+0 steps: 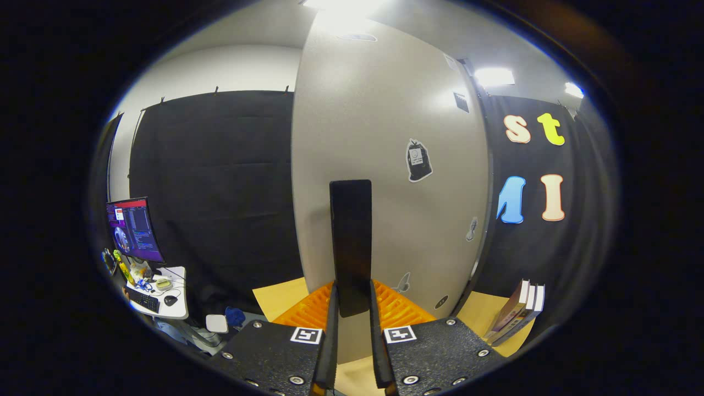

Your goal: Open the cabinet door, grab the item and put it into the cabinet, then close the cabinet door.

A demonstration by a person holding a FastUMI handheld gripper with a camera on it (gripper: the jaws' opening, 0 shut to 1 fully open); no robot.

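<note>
tongs [352, 335], two textured dark mounting blocks, silver screws along their edges, square black-and-white marker on each

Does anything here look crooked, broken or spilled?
Mostly no. The books right of the cabinet door lean instead of standing straight. The gripper has its jaws closed on the door's black handle. I see no spills or damage.

The claw [352, 324] covers the foot of the black handle [350, 242], and whether both fingers [331, 330] press on it cannot be told. The cabinet door [385, 154] hides the cabinet's inside and the spines of the leaning books [517, 311]. Things on the far worktop [175, 308] beside the monitor [135, 228] are too small to name.
</note>
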